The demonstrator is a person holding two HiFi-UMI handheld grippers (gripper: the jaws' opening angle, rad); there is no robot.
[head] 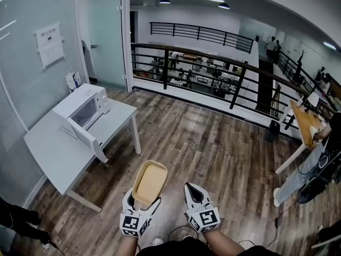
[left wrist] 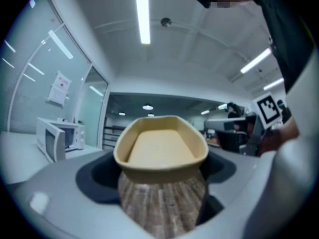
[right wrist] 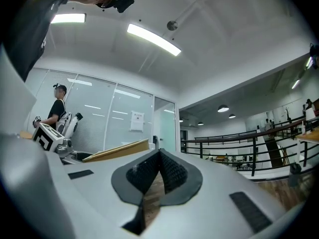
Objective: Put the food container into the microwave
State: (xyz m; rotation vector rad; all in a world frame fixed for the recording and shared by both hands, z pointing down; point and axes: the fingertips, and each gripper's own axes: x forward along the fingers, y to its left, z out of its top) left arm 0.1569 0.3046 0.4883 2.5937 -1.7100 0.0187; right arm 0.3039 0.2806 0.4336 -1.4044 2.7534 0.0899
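A tan, empty food container [head: 149,182] sticks out forward from my left gripper [head: 143,200], whose jaws are shut on its near end; in the left gripper view the container [left wrist: 160,148] sits level between the dark pads. My right gripper [head: 191,188] hangs beside it, to the right, shut and holding nothing; its ribbed pads [right wrist: 169,171] meet at the tips. The white microwave [head: 82,111] stands on a white table [head: 53,153] ahead at the left, with its door [head: 85,137] swung open towards me. Both grippers are over the wooden floor, well short of the table.
A black railing [head: 213,68] runs across the far side of the floor. A wooden desk [head: 306,121] with a person beside it stands at the right. Another person's legs [head: 18,220] show at the lower left, and a cable [head: 178,231] lies on the floor near me.
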